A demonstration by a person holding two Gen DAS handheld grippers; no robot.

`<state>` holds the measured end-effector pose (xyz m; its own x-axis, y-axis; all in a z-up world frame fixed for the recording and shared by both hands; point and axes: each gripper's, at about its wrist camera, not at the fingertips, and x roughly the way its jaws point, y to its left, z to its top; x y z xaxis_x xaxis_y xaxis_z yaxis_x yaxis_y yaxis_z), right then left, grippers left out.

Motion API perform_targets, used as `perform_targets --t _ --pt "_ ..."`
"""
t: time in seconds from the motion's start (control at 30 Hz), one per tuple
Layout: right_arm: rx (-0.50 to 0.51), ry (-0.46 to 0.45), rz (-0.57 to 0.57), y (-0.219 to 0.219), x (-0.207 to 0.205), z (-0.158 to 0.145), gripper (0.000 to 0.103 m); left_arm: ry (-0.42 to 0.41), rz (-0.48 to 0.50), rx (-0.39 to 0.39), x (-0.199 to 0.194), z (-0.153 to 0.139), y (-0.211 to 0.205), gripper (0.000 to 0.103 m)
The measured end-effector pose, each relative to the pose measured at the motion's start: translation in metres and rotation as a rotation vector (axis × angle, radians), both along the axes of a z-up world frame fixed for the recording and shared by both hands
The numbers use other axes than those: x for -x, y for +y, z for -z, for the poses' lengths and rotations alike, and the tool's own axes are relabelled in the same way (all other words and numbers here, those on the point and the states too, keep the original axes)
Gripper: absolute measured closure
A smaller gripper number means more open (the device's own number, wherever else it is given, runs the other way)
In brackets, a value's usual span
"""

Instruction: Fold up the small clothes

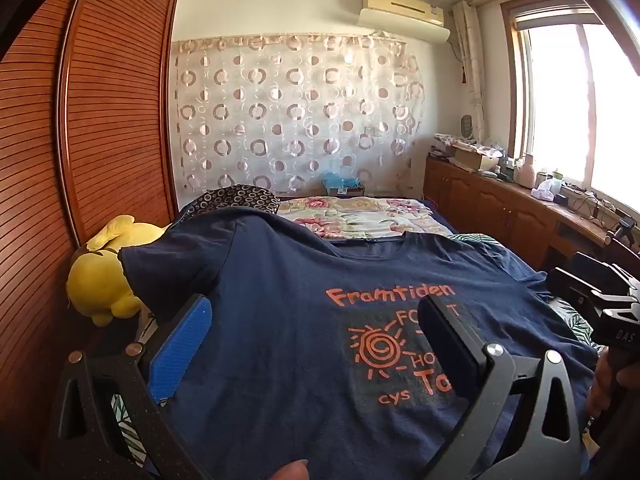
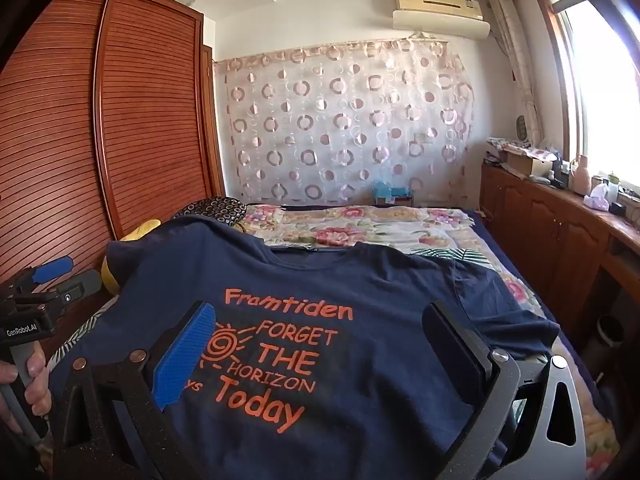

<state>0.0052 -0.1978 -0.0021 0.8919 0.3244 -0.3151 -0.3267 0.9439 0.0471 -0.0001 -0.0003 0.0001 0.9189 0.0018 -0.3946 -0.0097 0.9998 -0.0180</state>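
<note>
Navy T-shirt (image 2: 340,360) flat on bed (image 2: 400,224), collar at 12 o'clock — left gripper (image 1: 316,344) nearer 9 o'clock sleeve, right gripper (image 2: 320,348) nearer 3 o'clock sleeve; both jaws spread wide, holding nothing.

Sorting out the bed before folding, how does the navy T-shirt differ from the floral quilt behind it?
The navy T-shirt is plain dark with orange lettering; the floral quilt is pale with pink flowers. The T-shirt lies nearer the open grippers, the quilt farther back. Both lie on the bed.

a home bedroom: bed (image 2: 400,232), louvred wardrobe (image 2: 140,120), curtain (image 2: 344,128), air conditioner (image 2: 440,12).
</note>
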Motion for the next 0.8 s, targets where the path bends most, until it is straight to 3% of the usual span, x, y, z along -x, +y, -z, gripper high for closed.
perform_targets --t 0.8 --pt "0.002 -0.021 0.002 -0.003 0.006 0.001 0.000 -0.027 -0.003 -0.006 0.012 -0.009 -0.003 0.000"
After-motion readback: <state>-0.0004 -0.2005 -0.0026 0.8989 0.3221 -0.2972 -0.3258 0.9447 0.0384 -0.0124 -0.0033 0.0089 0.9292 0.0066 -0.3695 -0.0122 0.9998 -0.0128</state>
